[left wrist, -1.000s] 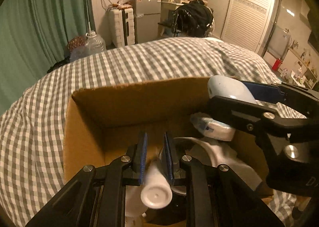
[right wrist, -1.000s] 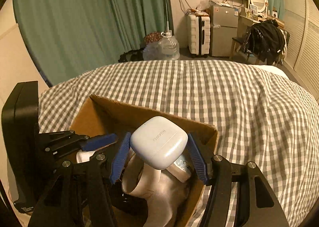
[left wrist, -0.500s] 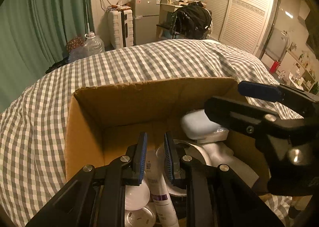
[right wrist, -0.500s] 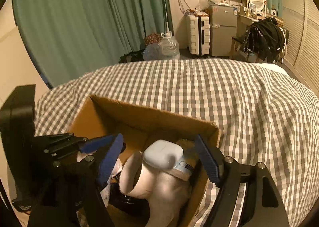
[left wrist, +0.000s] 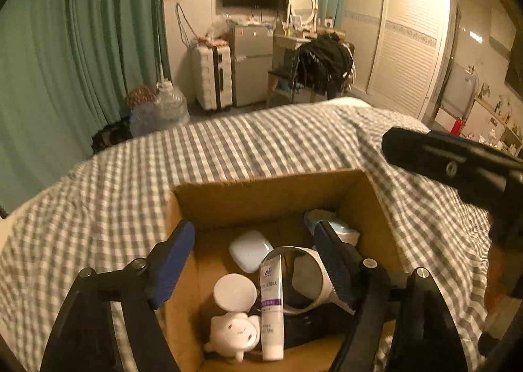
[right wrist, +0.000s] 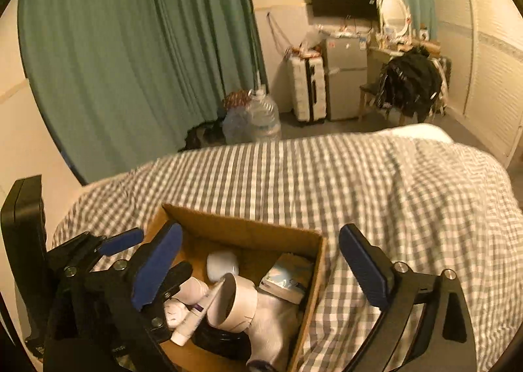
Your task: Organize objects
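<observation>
Both grippers hang above the cardboard box (left wrist: pixel 268 195) on the checked bed (left wrist: pixel 228 150), and both have let go. The left gripper (left wrist: pixel 253 261) has just been opening its fingers (left wrist: pixel 173 261); they stand spread wide over the box with nothing pressed between them. The white tube (left wrist: pixel 270 300) lies inside the box below them, leaning cap-down against a round white lid (left wrist: pixel 234 296) and a small white figurine (left wrist: pixel 233 332). The right gripper (right wrist: pixel 261 270) has also just been opening, blue pads far apart and empty. The white earbud case (left wrist: pixel 250 254) rests on the box floor toward the far wall, just left of the pale roll of tape (left wrist: pixel 307 280). A blue-and-white packet (right wrist: pixel 286 283) sits in the far right corner. In the right wrist view the left gripper shows at the box's left edge, above the tube (right wrist: pixel 196 316).
</observation>
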### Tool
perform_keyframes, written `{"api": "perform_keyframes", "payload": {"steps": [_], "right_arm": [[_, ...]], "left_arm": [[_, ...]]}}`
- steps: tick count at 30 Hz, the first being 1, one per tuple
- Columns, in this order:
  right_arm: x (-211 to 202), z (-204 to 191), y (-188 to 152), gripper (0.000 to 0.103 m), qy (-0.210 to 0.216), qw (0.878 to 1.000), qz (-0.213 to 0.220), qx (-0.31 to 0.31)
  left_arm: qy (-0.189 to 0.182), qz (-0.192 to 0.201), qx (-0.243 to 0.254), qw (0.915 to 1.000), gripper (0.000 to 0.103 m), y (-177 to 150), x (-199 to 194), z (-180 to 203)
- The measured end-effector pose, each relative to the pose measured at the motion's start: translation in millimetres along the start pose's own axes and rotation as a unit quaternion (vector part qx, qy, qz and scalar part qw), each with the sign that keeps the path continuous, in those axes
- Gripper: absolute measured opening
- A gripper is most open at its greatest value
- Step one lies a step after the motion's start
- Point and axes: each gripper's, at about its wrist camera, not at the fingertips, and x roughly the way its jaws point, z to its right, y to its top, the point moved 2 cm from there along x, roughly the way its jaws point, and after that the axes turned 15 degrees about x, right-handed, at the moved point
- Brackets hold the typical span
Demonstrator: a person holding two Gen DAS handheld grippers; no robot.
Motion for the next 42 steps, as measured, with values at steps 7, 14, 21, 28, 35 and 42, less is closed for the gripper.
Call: {"api": "perform_keyframes", "payload": {"steps": [7, 14, 21, 28, 35, 42], "right_arm": [[-87.4, -25.5, 15.4, 0.1, 0.007, 0.998, 0.068, -0.007], [-181.4, -44.5, 24.4, 0.101, 0.007, 0.991, 0.134, -0.016], [-268.2, -62.2, 6.6, 0.102, -0.001, 0.979, 0.2, -0.038], [-307.0, -58.5, -54.1, 0.103, -0.022, 0.968, 0.239, -0.066], [-280.2, -30.4, -104.5, 0.103, -0.009, 0.971, 0.233, -0.049], [-238.6, -3.5, -126.9, 0.103, -0.02, 0.968, 0.246, -0.042]], "left_arm": [[0.048, 0.063, 0.004, 0.9969, 0.094, 21.5, -90.6, 1.2], [0.086, 0.129, 0.014, 0.9879, 0.1, 36.9, -192.7, 12.8], [0.124, 0.187, 0.008, 0.9745, 0.103, 24.5, -279.7, 29.6], [0.154, 0.226, -0.021, 0.9616, 0.103, -18.3, -318.3, 49.2], [0.208, 0.208, -0.058, 0.9541, 0.103, -70.5, -295.8, 56.5], [0.217, 0.188, -0.067, 0.9555, 0.103, -104.8, -252.6, 56.7]]}}
